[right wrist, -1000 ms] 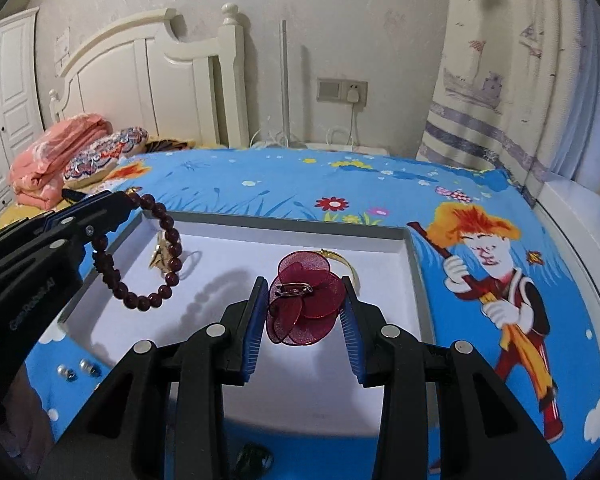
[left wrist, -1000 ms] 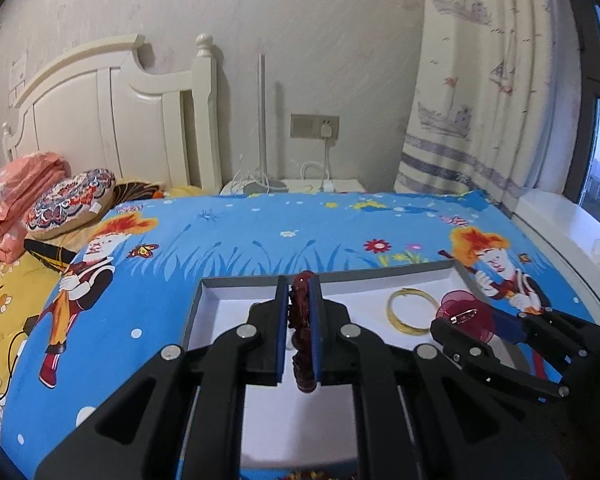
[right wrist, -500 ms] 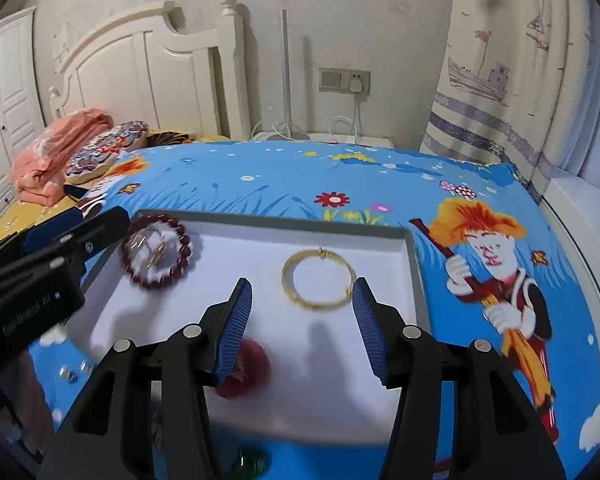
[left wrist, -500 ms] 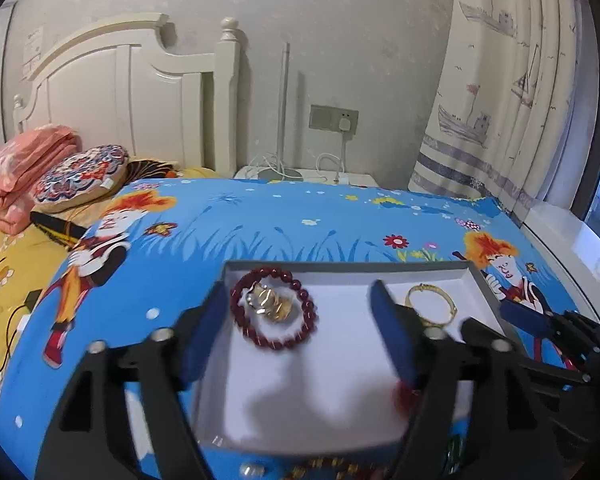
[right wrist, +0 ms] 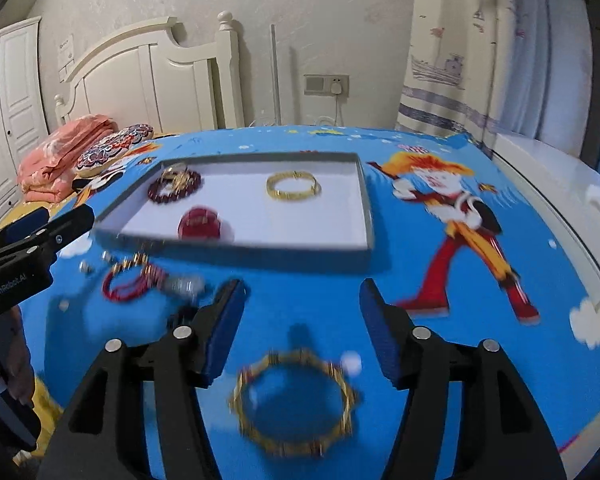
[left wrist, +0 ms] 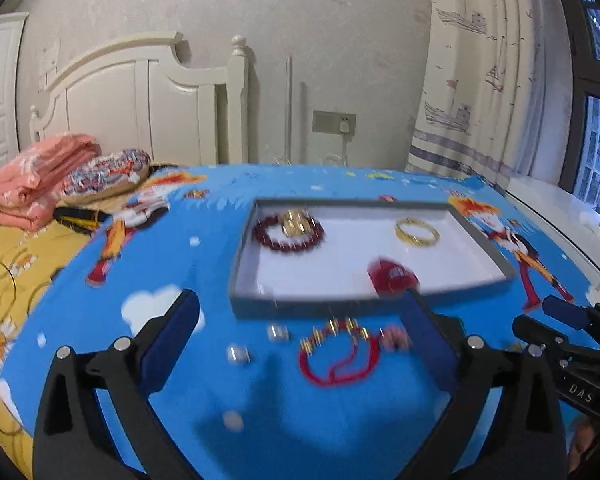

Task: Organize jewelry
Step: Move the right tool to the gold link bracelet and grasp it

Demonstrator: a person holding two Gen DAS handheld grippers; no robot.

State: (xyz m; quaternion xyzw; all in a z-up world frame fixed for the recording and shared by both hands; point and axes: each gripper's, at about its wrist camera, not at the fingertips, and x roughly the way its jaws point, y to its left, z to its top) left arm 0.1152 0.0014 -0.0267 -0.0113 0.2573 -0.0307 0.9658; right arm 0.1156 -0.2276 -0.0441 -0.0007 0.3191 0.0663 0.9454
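A grey-walled white tray [left wrist: 296,307] [right wrist: 365,196] lies on the blue bedspread. Inside it rest a dark red bead bracelet [left wrist: 288,235] [right wrist: 175,187] with gold pieces on it, a gold bangle [left wrist: 416,232] [right wrist: 293,185] and a red mesh flower clip [left wrist: 392,276] [right wrist: 199,222]. My left gripper [left wrist: 300,330] is pulled back from the tray, its jaws still opening and empty, with a red cord bracelet [left wrist: 336,354] [right wrist: 130,282] on the cloth between the fingers. My right gripper [right wrist: 302,318] is also opening and empty, above a gold chain bracelet [right wrist: 294,400].
Small silver beads [left wrist: 238,354] and a silvery piece [right wrist: 182,285] lie loose on the cloth before the tray. Folded pink bedding [left wrist: 40,180] and a patterned cushion [left wrist: 108,172] sit at the far left by the headboard. A white sill [right wrist: 560,184] borders the right side.
The left gripper let go of the dark bead bracelet into the tray and the right let go of the red flower clip. Both opened and drew back toward me, so loose jewellery on the cloth came into view.
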